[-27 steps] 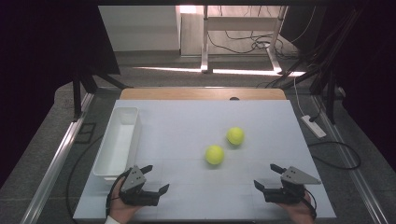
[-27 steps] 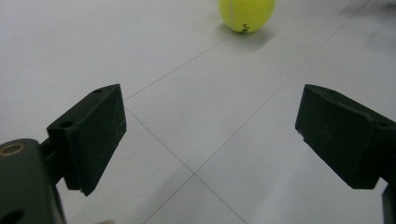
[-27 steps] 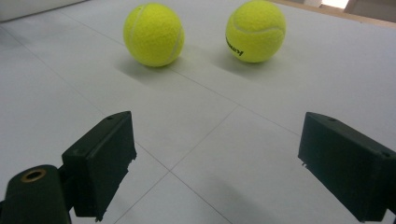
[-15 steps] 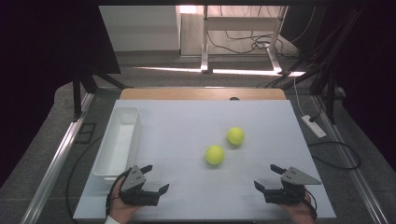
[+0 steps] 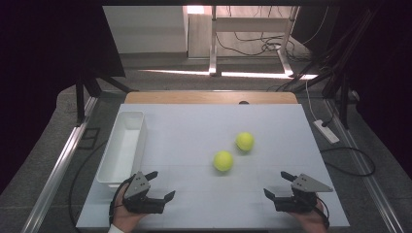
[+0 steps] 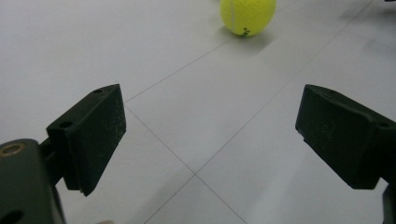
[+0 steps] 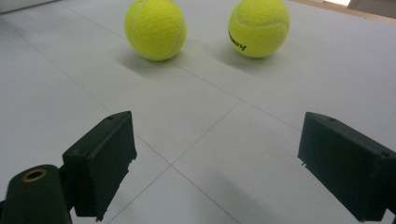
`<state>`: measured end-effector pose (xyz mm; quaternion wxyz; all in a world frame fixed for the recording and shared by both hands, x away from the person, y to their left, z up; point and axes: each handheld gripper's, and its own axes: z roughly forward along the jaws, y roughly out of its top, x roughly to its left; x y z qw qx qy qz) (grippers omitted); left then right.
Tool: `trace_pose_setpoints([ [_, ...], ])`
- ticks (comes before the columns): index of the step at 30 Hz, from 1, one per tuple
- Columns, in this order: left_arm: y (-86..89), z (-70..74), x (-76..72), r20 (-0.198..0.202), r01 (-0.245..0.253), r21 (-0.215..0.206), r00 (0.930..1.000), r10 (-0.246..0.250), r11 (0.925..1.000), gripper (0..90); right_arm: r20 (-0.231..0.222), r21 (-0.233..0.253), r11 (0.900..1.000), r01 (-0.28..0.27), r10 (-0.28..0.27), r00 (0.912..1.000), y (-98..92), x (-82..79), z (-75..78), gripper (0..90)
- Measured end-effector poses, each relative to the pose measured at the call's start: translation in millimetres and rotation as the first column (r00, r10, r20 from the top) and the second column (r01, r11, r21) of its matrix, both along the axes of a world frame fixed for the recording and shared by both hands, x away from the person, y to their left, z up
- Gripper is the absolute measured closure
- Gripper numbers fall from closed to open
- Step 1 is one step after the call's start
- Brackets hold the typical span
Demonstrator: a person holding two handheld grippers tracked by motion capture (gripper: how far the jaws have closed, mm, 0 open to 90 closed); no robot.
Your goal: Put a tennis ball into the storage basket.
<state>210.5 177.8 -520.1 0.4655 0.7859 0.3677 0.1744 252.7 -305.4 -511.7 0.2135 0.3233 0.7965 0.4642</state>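
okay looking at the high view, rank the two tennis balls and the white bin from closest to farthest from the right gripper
From the right gripper:
1. Nearer tennis ball, forward and to its left.
2. Farther tennis ball, farther up the table.
3. White bin, along the table's left edge.

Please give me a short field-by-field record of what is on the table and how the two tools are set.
surface: white table
container: white bin, at the table's left edge, nothing seen inside
near ball: yellow tennis ball, on the table
far ball: yellow tennis ball, apart from the near one
left tool: open, holding nothing
right tool: open, holding nothing
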Motion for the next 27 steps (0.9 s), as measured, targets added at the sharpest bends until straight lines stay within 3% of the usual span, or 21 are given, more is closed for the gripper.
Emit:
trace_pose_setpoints([
  [17,-3.1,2.7,-0.4,-0.008,0.009,0.002,0.9999,-0.009,1.0000,9.6,-0.012,0.022,1.000,0.008,-0.007,0.9999,0.9,0.1,0.0,11.0],
  [27,0.4,8.7,-0.3,-0.003,0.009,-0.020,1.0000,-0.009,0.9998,10.0,-0.015,0.013,1.000,0.004,-0.004,0.9999,1.9,1.9,-1.0,11.1],
])
